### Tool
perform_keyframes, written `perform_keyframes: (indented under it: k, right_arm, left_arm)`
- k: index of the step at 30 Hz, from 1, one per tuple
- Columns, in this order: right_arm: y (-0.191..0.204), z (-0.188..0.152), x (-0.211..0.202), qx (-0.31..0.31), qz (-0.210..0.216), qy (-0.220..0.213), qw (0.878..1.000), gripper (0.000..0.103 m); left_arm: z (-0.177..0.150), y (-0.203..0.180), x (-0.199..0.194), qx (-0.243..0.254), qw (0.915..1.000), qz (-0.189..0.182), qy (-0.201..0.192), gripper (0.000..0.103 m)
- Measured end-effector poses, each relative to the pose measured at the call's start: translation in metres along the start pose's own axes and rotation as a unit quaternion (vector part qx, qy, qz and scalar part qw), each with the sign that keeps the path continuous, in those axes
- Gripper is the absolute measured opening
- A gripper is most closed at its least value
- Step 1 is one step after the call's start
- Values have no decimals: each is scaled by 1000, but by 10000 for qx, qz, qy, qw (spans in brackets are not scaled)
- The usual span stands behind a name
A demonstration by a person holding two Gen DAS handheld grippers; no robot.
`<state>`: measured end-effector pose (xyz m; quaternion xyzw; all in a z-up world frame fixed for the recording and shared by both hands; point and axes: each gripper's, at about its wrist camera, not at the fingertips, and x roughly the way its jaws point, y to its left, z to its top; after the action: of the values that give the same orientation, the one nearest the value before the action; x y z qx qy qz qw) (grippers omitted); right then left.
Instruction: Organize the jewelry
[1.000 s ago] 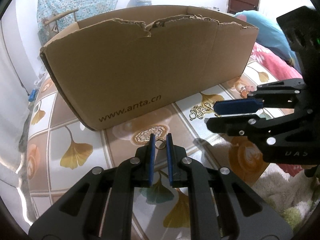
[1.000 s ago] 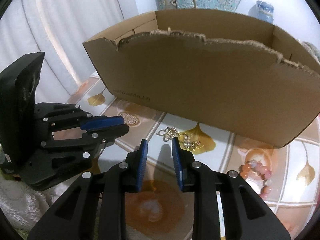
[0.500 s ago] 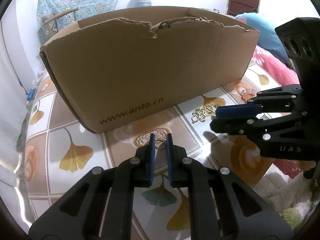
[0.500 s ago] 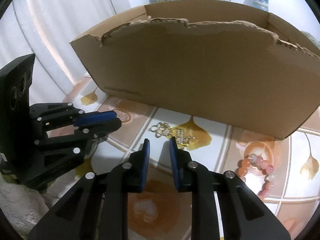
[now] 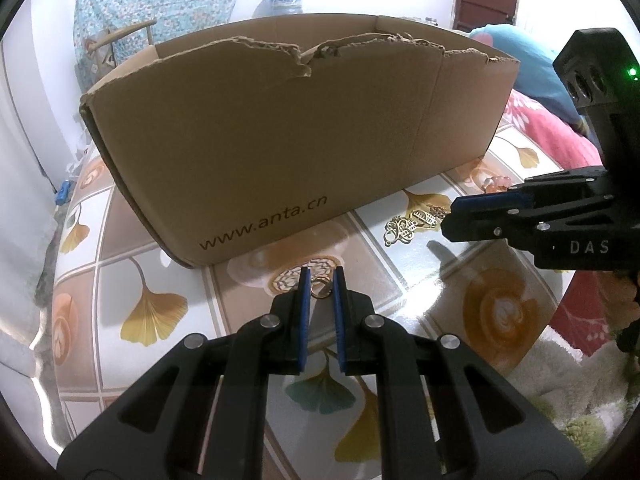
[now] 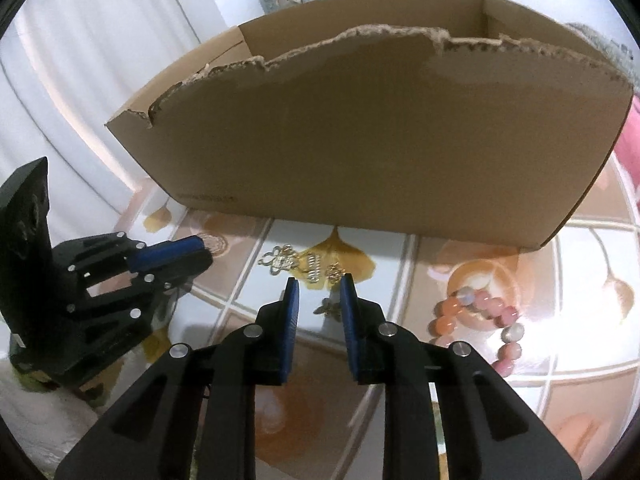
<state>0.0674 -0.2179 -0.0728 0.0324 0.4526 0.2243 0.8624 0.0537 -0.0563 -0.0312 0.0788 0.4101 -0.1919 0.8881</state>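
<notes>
Honestly, the left gripper (image 5: 320, 280) pinches a tiny gold ring (image 5: 320, 289) just above the table, so it could slip out before reaching the cardboard box (image 5: 288, 136), while the empty right gripper (image 6: 319, 283) is opening over the gold chain (image 6: 304, 264).

**Gold, pink and brown on a ginkgo-leaf tabletop**

The tablecloth (image 5: 132, 280) is a glossy grid of white, grey and tan squares printed with golden-yellow ginkgo leaves, one teal leaf and orange swirl motifs. The cardboard box (image 5: 280, 152) is plain brown with dark lettering "www.anta.cn". The small ring (image 5: 320, 289) is gold. The chain jewelry (image 6: 300, 264) is pale gold and silvery. The bead bracelet (image 6: 480, 320) mixes pink, peach and milky white beads. Both the left gripper (image 5: 320, 280) and the right gripper (image 6: 320, 284) are black with blue pads. The curtain (image 6: 100, 80) is white.
</notes>
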Motion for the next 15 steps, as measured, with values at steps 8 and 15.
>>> perform_keyframes:
  k: [8, 15]
  right_arm:
    - [1, 1, -7, -19, 76, -90, 9999, 33]
    - [0, -2, -21, -131, 246, -291, 9992, 35]
  left_arm:
    - [0, -1, 0, 11, 10000, 6, -5, 10]
    - [1, -4, 1, 23, 10000, 53, 18, 10]
